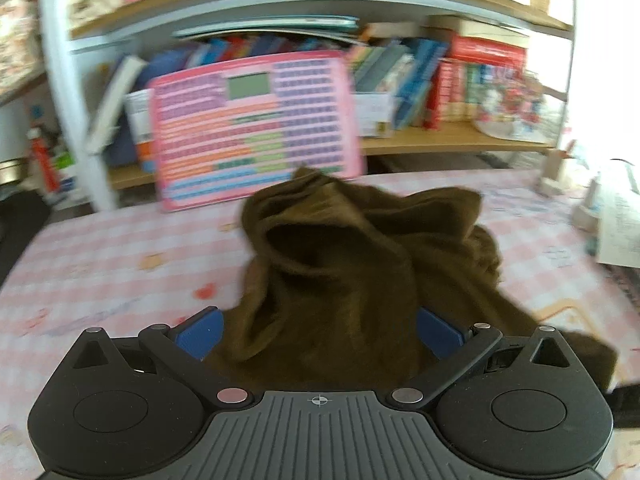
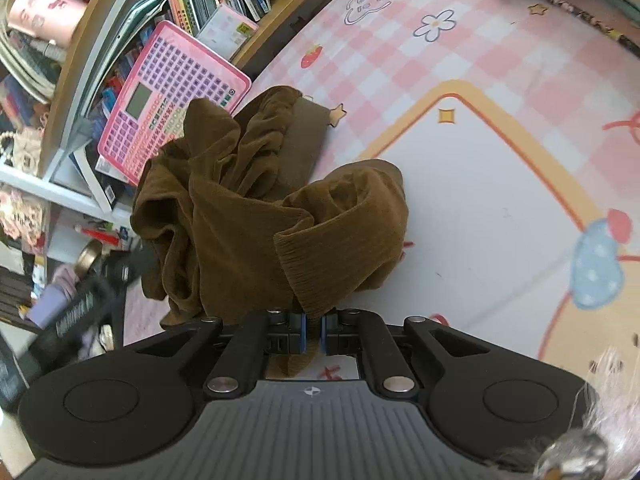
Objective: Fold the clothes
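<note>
So the right gripper (image 2: pixel 316 330) is clamped on the brown garment's (image 2: pixel 248 208) ribbed cuff (image 2: pixel 304 276). Left gripper (image 1: pixel 320 334) gapes wide around the cloth. Bookshelf (image 1: pixel 440 142) straight ahead holds books (image 1: pixel 404 80).

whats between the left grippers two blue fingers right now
The brown garment: in the left wrist view its crumpled cloth fills the gap between the wide-open blue fingers of the left gripper.

We see the garment (image 2: pixel 256 200) bunched on the table (image 2: pixel 500 200), its cuff at six o'clock between the right gripper (image 2: pixel 314 330) fingers. The toy tablet (image 2: pixel 168 92) leans behind it at eleven o'clock, against the bookshelf (image 2: pixel 72 80).

In the left wrist view, the left gripper (image 1: pixel 320 336) fingers flank the garment's near edge at six o'clock.
</note>
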Action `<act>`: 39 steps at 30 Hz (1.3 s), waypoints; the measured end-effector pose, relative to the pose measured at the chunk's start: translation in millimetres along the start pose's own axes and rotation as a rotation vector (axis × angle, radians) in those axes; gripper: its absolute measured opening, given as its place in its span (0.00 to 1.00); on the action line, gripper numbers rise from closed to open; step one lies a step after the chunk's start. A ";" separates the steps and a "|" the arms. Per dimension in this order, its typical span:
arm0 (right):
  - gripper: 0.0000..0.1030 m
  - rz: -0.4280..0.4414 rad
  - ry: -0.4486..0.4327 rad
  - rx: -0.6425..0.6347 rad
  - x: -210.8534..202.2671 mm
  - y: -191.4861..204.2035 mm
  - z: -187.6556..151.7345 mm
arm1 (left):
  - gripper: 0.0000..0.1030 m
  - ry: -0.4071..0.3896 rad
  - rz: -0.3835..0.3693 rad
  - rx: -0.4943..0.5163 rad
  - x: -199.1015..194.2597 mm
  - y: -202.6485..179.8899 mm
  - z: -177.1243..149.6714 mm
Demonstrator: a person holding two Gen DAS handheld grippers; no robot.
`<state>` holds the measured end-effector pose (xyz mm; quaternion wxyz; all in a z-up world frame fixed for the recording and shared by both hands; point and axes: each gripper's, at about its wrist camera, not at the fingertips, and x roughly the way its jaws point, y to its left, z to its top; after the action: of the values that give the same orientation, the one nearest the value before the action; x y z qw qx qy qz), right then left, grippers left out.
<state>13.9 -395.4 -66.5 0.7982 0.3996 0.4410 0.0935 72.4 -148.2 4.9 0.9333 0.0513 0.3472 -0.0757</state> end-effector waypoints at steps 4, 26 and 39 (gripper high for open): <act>0.06 0.001 -0.004 0.001 -4.7 -3.9 -3.0 | 1.00 -0.004 -0.064 0.030 15.6 -23.7 11.6; 0.44 0.097 -0.048 0.359 -8.3 -43.0 48.6 | 0.90 0.039 -0.108 -0.082 53.4 -11.3 27.3; 0.06 0.048 0.121 0.265 3.1 -26.0 3.3 | 0.01 0.090 -0.014 -0.405 80.1 35.5 28.0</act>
<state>13.0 -412.9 -86.2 0.7079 0.5055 0.4872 0.0777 156.5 -125.8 -24.9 0.9076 -0.1367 0.3969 -0.0086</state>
